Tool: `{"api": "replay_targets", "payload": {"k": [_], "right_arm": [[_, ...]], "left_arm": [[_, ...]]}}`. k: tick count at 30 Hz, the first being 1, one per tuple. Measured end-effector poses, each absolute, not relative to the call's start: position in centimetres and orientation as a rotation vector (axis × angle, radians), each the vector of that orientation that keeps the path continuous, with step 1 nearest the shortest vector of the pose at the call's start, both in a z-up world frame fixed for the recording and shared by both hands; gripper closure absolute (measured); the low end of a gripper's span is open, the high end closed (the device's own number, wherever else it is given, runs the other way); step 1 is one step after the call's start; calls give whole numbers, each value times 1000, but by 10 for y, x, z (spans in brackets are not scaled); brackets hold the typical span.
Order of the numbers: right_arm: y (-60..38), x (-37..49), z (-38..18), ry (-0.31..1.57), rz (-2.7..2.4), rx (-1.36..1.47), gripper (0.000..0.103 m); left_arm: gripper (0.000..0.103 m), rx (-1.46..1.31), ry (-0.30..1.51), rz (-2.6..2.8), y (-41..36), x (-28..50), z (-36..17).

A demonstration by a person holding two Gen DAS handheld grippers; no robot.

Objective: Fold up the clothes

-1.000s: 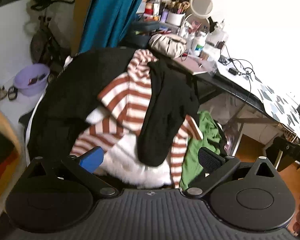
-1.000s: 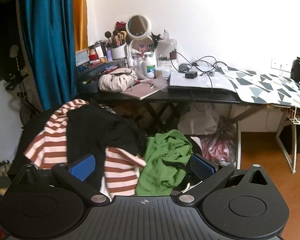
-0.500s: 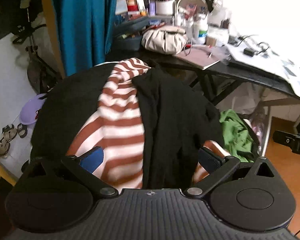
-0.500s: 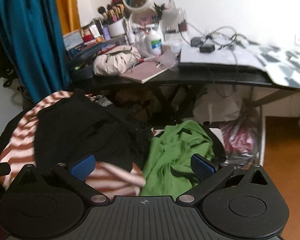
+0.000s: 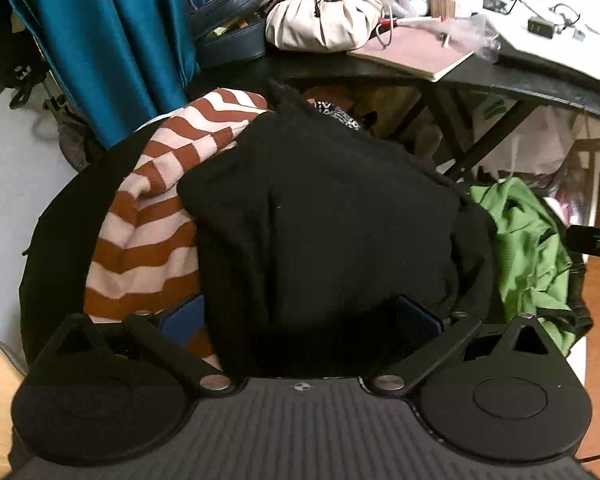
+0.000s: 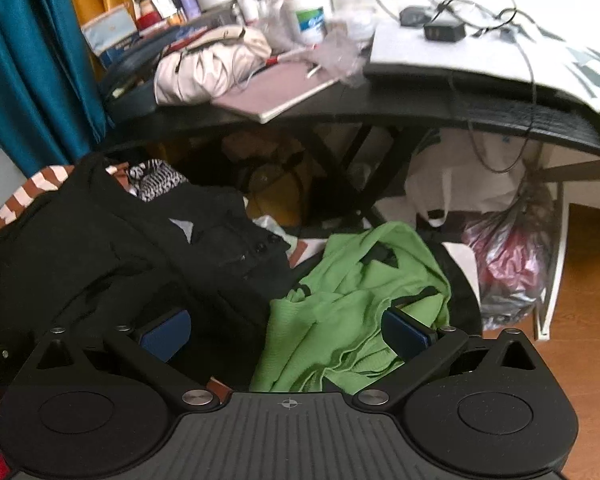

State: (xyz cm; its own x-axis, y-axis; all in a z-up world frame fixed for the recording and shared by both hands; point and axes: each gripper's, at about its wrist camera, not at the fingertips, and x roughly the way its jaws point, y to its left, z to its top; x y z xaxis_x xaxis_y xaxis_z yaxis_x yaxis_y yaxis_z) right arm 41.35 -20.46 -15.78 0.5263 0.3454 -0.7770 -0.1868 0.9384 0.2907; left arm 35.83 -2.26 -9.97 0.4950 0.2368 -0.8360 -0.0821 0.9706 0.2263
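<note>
Grippers left (image 5: 298,318) and right (image 6: 286,332) gape over black garment (image 5: 324,216) hiding most of striped top (image 5: 148,220)

The dark garment (image 5: 324,216) lies in the middle of the pile, overlapping the striped garment (image 5: 148,216) at its nine o'clock — the crumpled shirt (image 5: 528,240) sits at its three o'clock. Behind the pile, toward twelve o'clock, stands the desk (image 6: 420,106), bearing a pouch (image 5: 324,16) with a notebook (image 5: 416,54) just to its right — the curtain (image 5: 100,40) hangs at ten o'clock.
</note>
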Motion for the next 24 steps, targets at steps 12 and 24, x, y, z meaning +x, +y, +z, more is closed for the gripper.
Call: {"api": "replay_targets", "payload": {"k": [12,24], "right_arm": [[-184,442,-149,976,423,165,1],[-71,426,-97,811,720,81,1]], "left_arm": [[0,67,944,355,6,346,-66],[0,-44,915,537,84,275,-62]]}}
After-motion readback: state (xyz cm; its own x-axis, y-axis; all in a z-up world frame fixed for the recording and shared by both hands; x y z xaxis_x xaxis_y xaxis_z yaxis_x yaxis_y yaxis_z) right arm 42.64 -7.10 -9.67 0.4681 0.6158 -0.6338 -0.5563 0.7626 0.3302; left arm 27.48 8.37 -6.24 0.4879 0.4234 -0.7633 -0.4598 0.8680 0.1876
